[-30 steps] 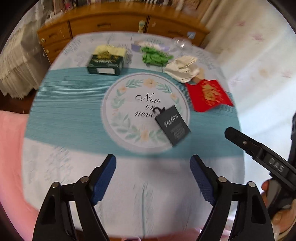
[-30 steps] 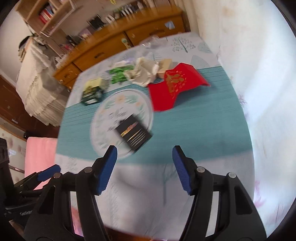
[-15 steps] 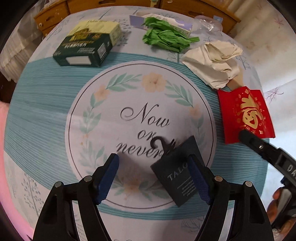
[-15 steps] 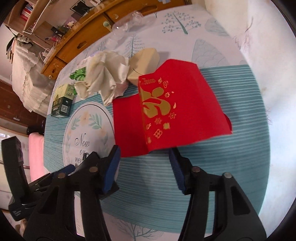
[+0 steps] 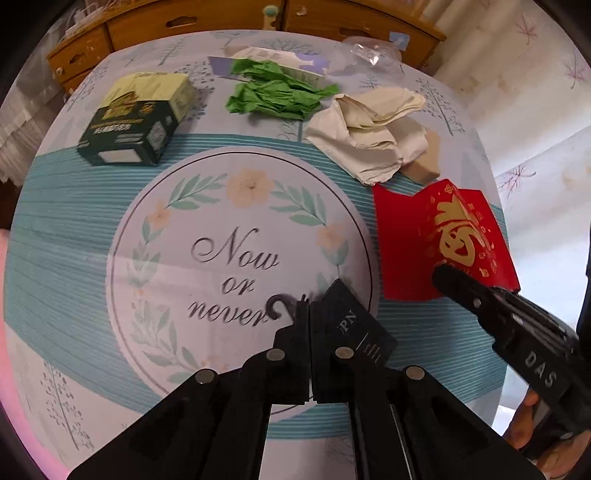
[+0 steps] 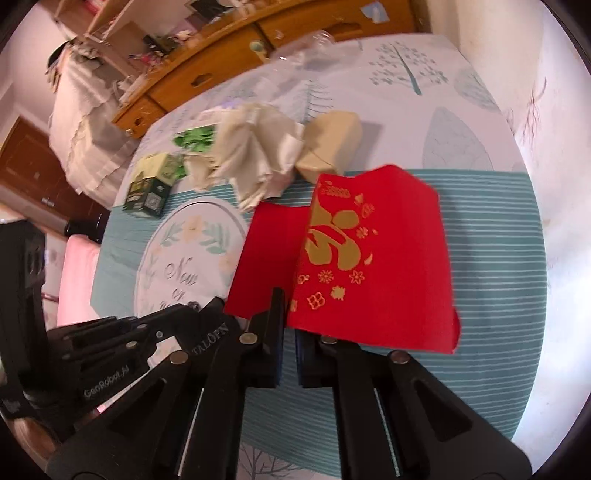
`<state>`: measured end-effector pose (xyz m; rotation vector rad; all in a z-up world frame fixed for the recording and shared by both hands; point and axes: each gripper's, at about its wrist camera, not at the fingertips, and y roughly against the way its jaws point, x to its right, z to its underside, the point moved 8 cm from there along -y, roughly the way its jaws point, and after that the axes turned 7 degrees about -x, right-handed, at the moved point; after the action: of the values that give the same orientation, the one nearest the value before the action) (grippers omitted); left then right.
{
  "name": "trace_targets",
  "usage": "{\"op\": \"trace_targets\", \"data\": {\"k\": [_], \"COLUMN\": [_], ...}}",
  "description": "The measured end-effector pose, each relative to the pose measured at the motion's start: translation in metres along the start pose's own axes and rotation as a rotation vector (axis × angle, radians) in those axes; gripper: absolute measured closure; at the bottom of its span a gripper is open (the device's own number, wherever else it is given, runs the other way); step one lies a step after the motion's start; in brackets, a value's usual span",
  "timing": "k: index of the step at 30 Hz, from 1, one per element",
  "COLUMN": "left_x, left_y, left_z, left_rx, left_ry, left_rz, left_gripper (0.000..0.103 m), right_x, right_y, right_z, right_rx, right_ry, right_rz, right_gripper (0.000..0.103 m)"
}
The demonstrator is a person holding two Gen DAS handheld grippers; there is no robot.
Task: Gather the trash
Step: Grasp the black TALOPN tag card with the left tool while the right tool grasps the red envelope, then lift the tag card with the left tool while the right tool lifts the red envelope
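L gripper (image 5: pixel 309 317) jaws clamped on black TALOPN hang tag (image 5: pixel 354 328), tag sticking out fwd-right of the tips over the tablecloth (image 5: pixel 74 236). R gripper (image 6: pixel 290 314) jaws pinched on near edge of red envelope (image 6: pixel 376 258), which fans out ahead. Crumpled white paper (image 5: pixel 369 133), green paper (image 5: pixel 277 96) & green box (image 5: pixel 136 118) lie farther ahead.

The left wrist view looks forward along the left tool (image 5: pixel 310 314), low and close over the surface (image 5: pixel 66 236), facing the wooden dresser (image 5: pixel 221 18) at the far edge. The right wrist view looks along the right tool (image 6: pixel 290 321), equally near, angled left toward that dresser (image 6: pixel 221 70). Both views share the red envelope (image 5: pixel 443 240) (image 6: pixel 373 266), the crumpled white paper (image 5: pixel 369 136) (image 6: pixel 255 155) and the green box (image 5: pixel 136 118) (image 6: pixel 151 188); each also catches the other tool.
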<state>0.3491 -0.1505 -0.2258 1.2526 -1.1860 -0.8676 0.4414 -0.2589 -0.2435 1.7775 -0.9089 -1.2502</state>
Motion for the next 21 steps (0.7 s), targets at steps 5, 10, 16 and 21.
{"op": "trace_targets", "data": {"k": [5,10,16,21], "left_x": [-0.004,-0.008,-0.021,-0.011], "left_y": [0.016,0.035,0.048,0.039], "left_z": [0.010,0.019,0.045,0.049], "left_rx": [0.024,0.066,-0.007,-0.041], "left_ry": [0.013,-0.005,-0.006,0.036], "left_rz": [0.020,0.013,0.032,0.052], "left_gripper": [0.102,0.102,0.079,0.018], "right_x": [-0.014,-0.025,-0.031,-0.018], "right_y": [0.012,0.027,0.048,0.060], "right_z": [0.012,0.028,0.038,0.031], "right_rx": [0.013,0.033,0.086,0.124], "right_ry": [0.041,0.061,0.073,0.063], "right_rz": [-0.003,0.007,0.054,0.088], "right_gripper": [0.101,0.102,0.102,0.102]}}
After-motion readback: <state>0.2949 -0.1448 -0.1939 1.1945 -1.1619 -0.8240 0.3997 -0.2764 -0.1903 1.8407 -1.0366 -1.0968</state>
